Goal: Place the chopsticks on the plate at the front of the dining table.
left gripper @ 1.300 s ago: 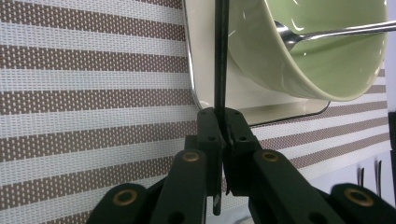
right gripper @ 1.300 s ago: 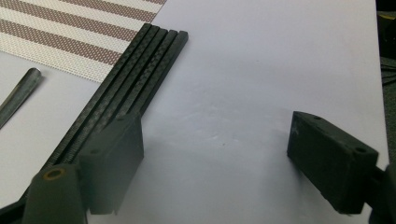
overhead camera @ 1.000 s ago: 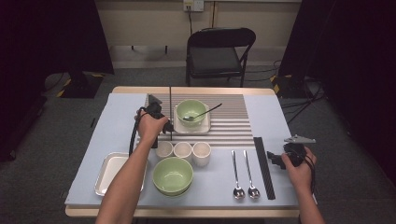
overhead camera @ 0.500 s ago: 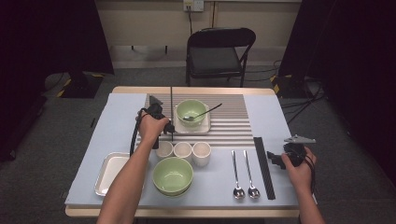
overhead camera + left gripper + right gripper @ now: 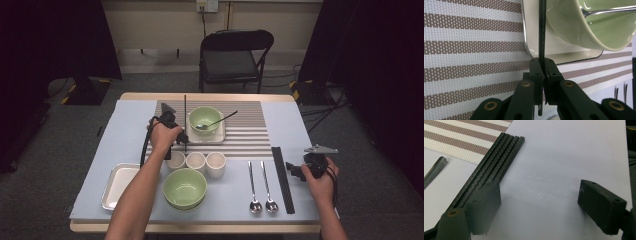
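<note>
- Left gripper [image 5: 543, 68] pinches a black chopstick [image 5: 542, 30] just beside the white tray [image 5: 534, 47] under the green bowl [image 5: 584, 27].
- Right gripper [image 5: 539, 202], jaws spread, sits well apart from that tray, beside the chopstick bundle [image 5: 491, 165].

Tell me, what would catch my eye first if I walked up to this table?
Probably the thin black chopstick pinched in the left gripper, lying on the striped mat just left of the white tray that carries a green bowl with a spoon in it. Nearer the person stand three small white cups in a row, while the right gripper hangs open beside a bundle of black chopsticks.
</note>
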A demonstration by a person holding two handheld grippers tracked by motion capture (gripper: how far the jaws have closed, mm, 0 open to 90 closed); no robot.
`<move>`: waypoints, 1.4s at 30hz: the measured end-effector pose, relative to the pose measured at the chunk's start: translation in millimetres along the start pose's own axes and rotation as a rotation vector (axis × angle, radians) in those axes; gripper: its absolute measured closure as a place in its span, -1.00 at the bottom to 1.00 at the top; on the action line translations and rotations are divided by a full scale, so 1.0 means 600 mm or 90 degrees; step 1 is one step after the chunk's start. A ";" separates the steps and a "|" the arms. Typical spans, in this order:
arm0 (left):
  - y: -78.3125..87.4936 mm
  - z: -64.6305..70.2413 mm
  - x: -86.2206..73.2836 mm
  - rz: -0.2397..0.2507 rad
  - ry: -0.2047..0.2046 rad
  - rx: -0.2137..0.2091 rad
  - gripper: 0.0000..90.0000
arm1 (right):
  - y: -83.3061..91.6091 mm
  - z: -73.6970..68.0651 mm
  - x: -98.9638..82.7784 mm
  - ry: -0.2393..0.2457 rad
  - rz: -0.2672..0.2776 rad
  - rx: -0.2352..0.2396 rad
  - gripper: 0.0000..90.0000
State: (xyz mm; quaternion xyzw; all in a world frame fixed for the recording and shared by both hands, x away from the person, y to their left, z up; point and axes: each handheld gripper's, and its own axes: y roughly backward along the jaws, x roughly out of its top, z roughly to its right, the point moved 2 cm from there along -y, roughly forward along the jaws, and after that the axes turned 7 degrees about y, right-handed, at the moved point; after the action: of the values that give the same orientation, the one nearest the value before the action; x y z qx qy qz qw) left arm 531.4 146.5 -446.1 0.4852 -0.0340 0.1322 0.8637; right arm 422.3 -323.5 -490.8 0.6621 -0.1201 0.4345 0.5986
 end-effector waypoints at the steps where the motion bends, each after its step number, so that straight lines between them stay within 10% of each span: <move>1: -0.001 0.001 0.000 0.006 0.007 0.000 0.93 | 0.000 0.000 0.000 0.001 0.000 0.000 -0.61; 42: -0.015 0.011 0.000 -0.005 0.010 0.003 0.90 | 0.000 0.000 0.000 -0.001 0.000 0.001 -0.61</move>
State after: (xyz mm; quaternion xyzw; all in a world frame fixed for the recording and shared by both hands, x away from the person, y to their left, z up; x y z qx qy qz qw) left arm 534.3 136.5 -450.1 0.4865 -0.0251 0.1322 0.8633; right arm 422.4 -323.6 -490.7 0.6628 -0.1204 0.4340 0.5983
